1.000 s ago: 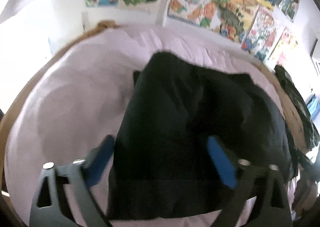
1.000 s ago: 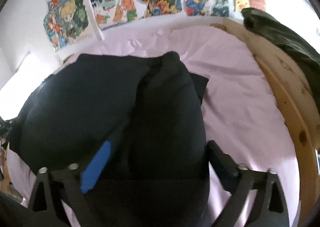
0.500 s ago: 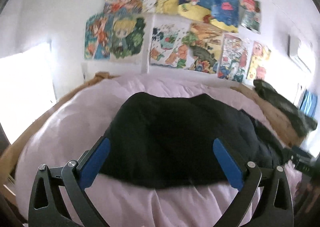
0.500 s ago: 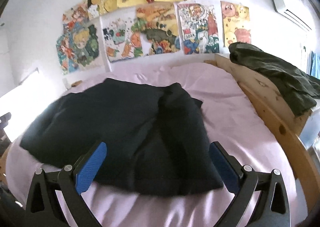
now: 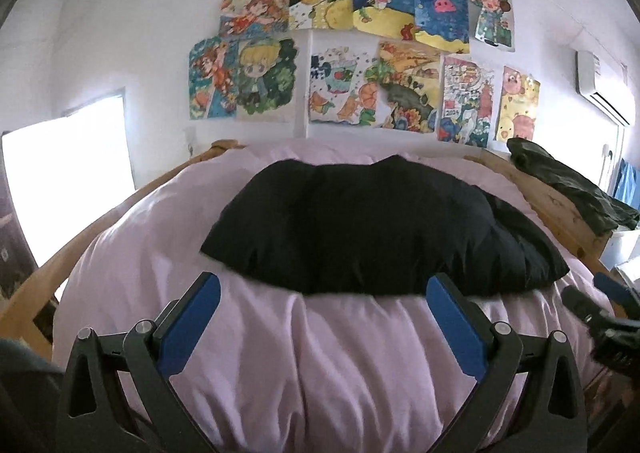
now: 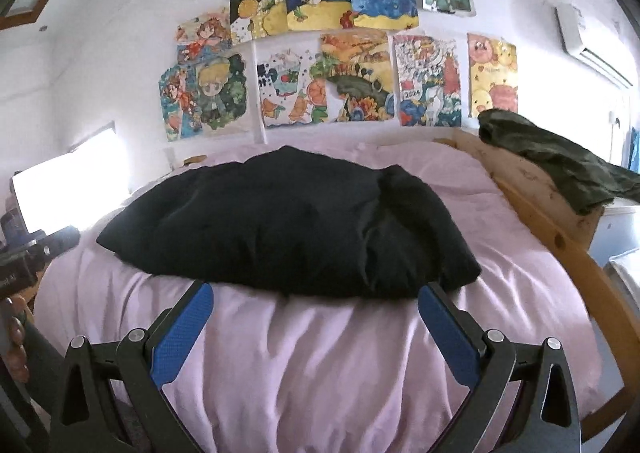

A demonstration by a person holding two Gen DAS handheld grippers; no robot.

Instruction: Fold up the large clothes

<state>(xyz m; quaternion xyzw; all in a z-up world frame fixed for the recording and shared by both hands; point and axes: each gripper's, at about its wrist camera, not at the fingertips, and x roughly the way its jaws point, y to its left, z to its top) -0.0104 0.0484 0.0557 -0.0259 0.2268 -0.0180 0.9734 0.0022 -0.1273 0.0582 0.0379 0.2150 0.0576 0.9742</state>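
A large black garment lies folded in a wide flat bundle on the pink bedsheet; it also shows in the right wrist view. My left gripper is open and empty, held back from the garment's near edge above the sheet. My right gripper is open and empty, just short of the garment's near edge. The right gripper's tip shows at the right edge of the left wrist view; the left gripper shows at the left edge of the right wrist view.
A wooden bed frame runs along the right side, with a dark green garment draped over its corner. Colourful drawings cover the white wall behind the bed. A bright window is at the left.
Both grippers have pulled back and away from the black garment, which they were close over a second ago. The garment now lies free on the sheet.
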